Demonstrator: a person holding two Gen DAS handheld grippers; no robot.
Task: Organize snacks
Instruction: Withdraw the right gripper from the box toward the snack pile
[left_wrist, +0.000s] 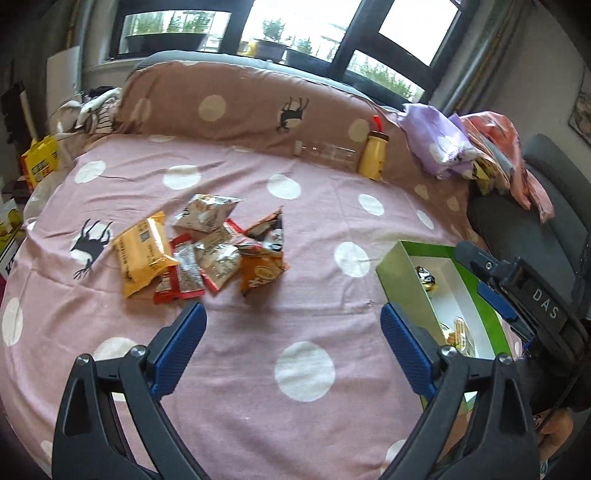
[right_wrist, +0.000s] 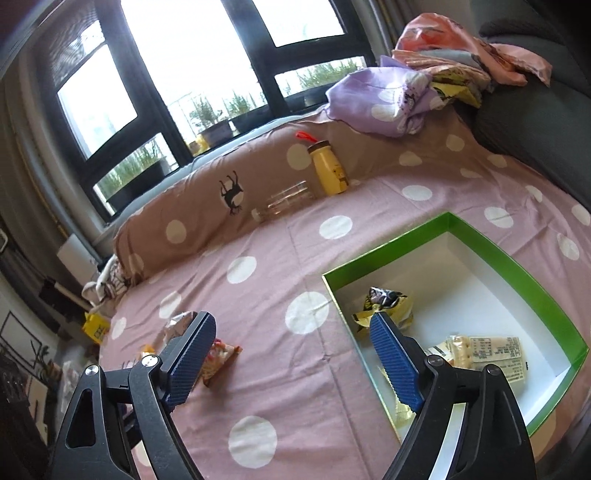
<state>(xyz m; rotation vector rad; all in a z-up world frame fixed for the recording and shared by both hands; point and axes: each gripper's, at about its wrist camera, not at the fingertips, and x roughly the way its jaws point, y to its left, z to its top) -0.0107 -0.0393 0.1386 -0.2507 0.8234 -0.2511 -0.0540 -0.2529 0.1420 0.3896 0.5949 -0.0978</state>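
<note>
A pile of snack packets (left_wrist: 207, 251) lies on the pink dotted sheet, with a yellow packet (left_wrist: 142, 254) at its left and an orange bag (left_wrist: 260, 273) at its right. My left gripper (left_wrist: 293, 314) is open and empty, just short of the pile. A green box (right_wrist: 517, 266) with a white inside holds a yellow-black packet (right_wrist: 384, 301) and a pale cracker packet (right_wrist: 484, 350). My right gripper (right_wrist: 291, 325) is open and empty over the box's left wall. The box (left_wrist: 417, 251) and right gripper also show in the left wrist view (left_wrist: 517, 288).
A yellow bottle (right_wrist: 328, 170) and a clear jar (right_wrist: 288, 203) lie by the brown dotted pillow (right_wrist: 207, 206). Purple and pink cloths (right_wrist: 391, 99) are heaped at the back right. A dark sofa (right_wrist: 535, 140) edges the right side. A yellow bag (left_wrist: 40, 162) sits far left.
</note>
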